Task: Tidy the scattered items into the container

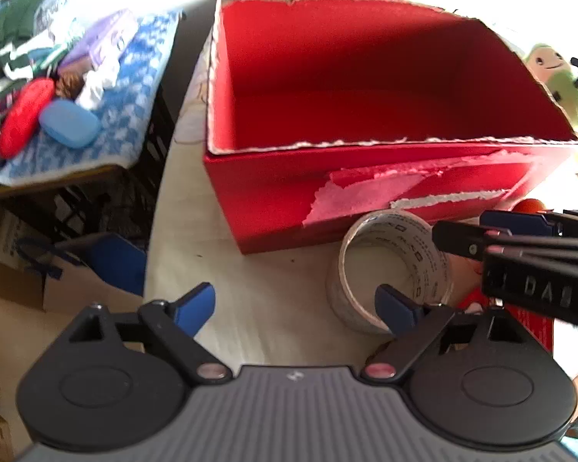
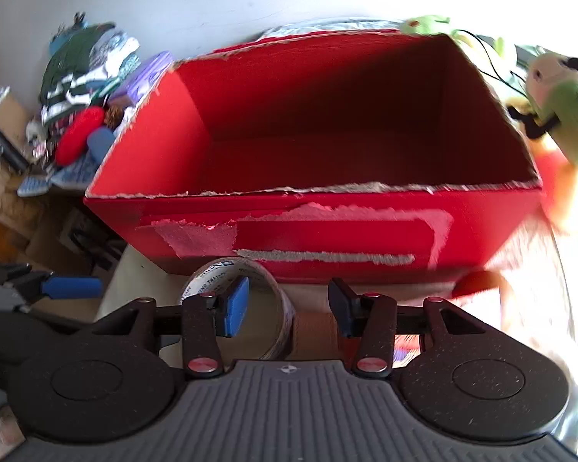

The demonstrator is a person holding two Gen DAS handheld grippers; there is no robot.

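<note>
1. Right hand-held gripper [image 2: 287,306] straddles the wall of the tape roll [image 2: 246,304], one pad inside the ring, one outside; I cannot tell whether the pads press it.
2. Left hand-held gripper [image 1: 296,304] I hold gaping wide, nothing between its pads, left of the roll.
3. Tape roll stands on the counter [image 1: 250,308] just before the red box [image 1: 366,192]; the box is open-topped.
4. Green plush toy [image 2: 562,115] sits beside the box's right end.
</note>
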